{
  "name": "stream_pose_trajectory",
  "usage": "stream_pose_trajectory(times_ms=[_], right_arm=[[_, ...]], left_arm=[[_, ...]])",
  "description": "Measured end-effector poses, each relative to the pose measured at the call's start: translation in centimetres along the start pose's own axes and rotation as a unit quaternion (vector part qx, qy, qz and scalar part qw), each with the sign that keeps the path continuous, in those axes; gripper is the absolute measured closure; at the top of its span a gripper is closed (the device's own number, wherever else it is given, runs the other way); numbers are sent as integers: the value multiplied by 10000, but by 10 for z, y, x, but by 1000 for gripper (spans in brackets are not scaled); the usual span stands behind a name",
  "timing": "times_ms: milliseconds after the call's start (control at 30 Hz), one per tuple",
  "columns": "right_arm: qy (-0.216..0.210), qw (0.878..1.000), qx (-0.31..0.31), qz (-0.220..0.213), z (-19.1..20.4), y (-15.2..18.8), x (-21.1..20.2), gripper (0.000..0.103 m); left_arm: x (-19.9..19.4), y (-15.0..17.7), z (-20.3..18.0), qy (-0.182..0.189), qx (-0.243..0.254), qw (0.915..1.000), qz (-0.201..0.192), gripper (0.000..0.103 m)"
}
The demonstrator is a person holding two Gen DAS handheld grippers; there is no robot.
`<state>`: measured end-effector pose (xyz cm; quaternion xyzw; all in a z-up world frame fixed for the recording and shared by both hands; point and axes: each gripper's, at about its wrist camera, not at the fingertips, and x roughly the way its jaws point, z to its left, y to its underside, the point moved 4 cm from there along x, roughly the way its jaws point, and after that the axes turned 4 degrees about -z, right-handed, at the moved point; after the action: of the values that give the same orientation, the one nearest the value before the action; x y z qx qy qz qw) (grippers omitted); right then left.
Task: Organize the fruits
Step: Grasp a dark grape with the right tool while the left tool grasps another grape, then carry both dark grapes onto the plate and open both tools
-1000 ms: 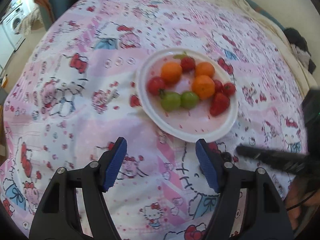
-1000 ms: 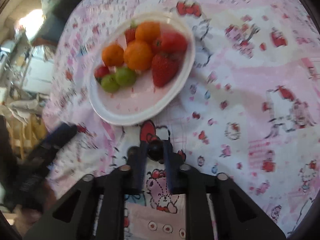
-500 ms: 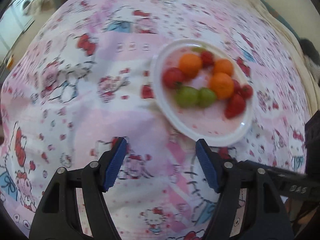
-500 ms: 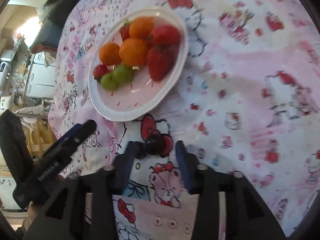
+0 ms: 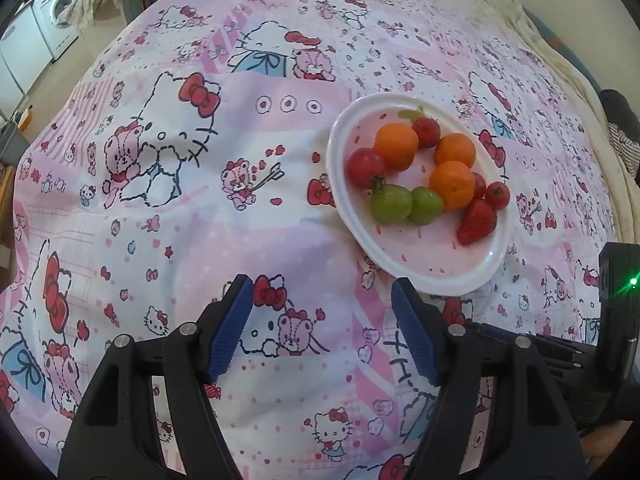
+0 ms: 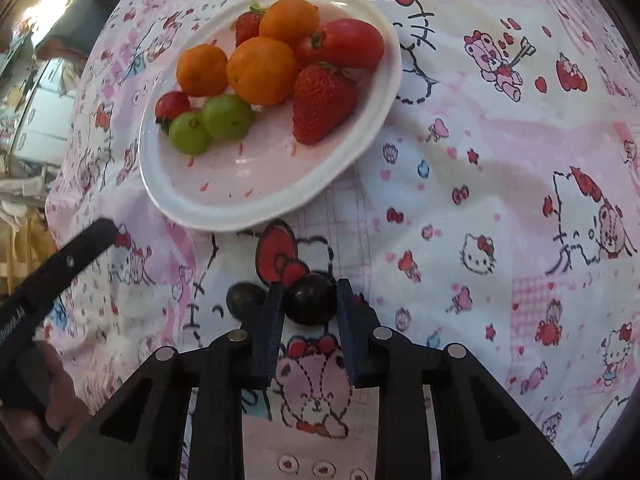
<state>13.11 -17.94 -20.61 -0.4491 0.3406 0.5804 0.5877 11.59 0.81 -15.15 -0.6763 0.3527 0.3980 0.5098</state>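
Cartoon-print bedsheet (image 5: 168, 240) spreads under a white plate (image 6: 188, 208) of fruit upper left. Low centre, the right gripper (image 6: 308, 300) pinches a dark grape (image 6: 310, 298); left gripper (image 5: 320, 312) gapes half-wide, empty.

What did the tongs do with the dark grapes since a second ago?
The right tongs opened, then closed again on one dark grape; the other grape now sits outside them. The left tongs stayed open and empty; the plate kept its fruit.
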Motion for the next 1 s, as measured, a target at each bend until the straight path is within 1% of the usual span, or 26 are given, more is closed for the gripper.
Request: stream_pose_trajectory(times_ms=[33,133,267,367,400,467,500,533,567,600,633,667,700,733,833,933,1000], right_arm=[[-7,10000,-8,-13,-1,2,-3,77],[-331,9991,233,-102,-8,4,-15,77],[-635,9949,641,-444,-23,-4,-40,77],[-828,9894,888,-801,-37,-8,-63,77],[-853,9878,943,-897,-41,-8,-70,77],[-871,9856,1052,-997,-47,-7,-76,77],[-906,9843,1116,-1022,-51,-5,-79,77],[-915,9838,1147,-1031,-54,-4,-81,77],[-914,9836,1160,-1034,-56,-4,-82,77],[-912,9836,1158,-1042,-57,-4,-83,77],[-907,9836,1144,-1054,-58,-3,-85,77],[-900,9837,1133,-1067,-59,-2,-86,77],[-886,9838,1118,-1083,-58,-3,-87,77],[-865,9841,1099,-1092,-55,-4,-87,77],[-862,9845,1058,-1101,-52,-4,-89,77],[-861,9850,979,-1129,-46,-5,-90,77],[-855,9855,929,-1137,-41,-5,-90,77]], left_arm=[[0,0,-2,9,46,10000,-9,35],[1,4,-11,58,194,9998,23,35],[8,14,-32,224,561,9979,227,35],[15,26,-57,489,967,9931,443,35],[19,32,-67,596,1133,9902,564,35],[22,40,-80,707,1320,9864,684,36],[24,42,-85,746,1386,9849,717,38],[26,44,-90,757,1483,9833,735,43],[30,46,-94,730,1594,9817,742,46],[32,47,-97,693,1685,9804,745,52],[36,49,-99,643,1773,9792,741,60],[39,50,-98,558,1854,9782,748,66],[41,50,-98,586,1878,9775,764,71],[42,50,-99,694,1877,9767,778,81],[38,50,-99,767,1943,9749,775,81],[32,50,-97,917,1817,9755,839,81],[24,48,-93,924,1781,9773,687,81]])
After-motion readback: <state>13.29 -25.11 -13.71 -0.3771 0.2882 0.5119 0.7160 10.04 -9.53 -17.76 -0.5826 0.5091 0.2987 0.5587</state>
